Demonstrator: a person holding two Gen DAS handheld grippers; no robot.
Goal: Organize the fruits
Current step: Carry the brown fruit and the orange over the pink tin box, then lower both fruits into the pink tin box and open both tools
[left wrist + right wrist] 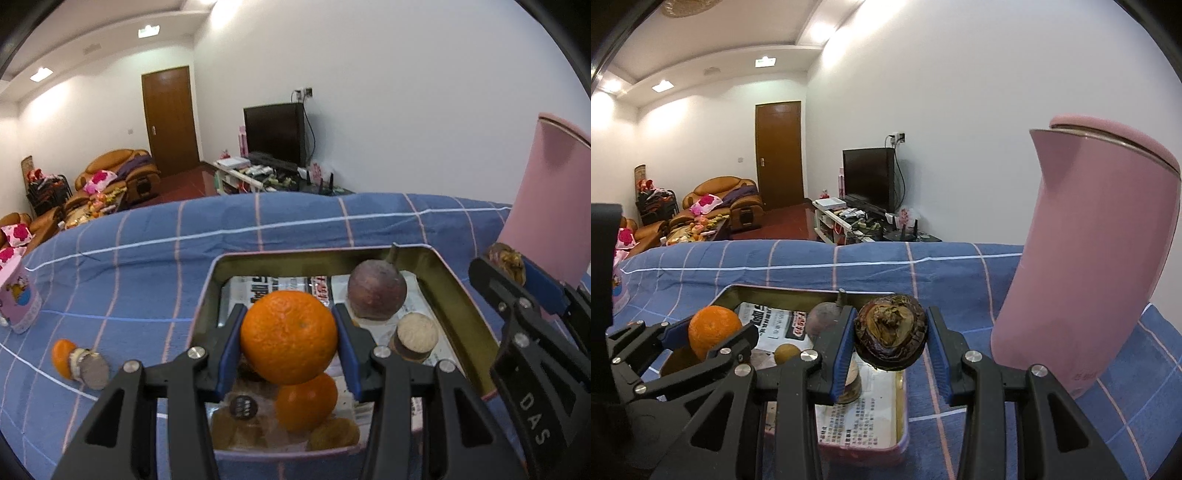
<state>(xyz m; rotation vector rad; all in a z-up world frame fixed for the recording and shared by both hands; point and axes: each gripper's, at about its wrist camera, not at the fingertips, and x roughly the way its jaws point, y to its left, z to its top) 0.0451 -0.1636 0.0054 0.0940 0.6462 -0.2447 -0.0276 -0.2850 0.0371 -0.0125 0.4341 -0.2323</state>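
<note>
The right gripper (pixel 891 345) is clamping a dark, wrinkled purple fruit (pixel 891 338) between its blue pads, just above the right edge of a pink tin tray (pixel 899 439) that is sitting on a blue checked cloth (pixel 960 273). At left, the left gripper (pixel 701 338) is pinching an orange (pixel 713 330) over the same tray. A tall pink kettle (pixel 1089 251) is standing on the cloth to the right, near the tray.

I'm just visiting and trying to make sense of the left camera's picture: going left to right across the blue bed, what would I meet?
Pink cartoon cup → small orange beside a little jar → big orange held in the left tool's jaws → purple fruit in the tin → pink kettle.
</note>
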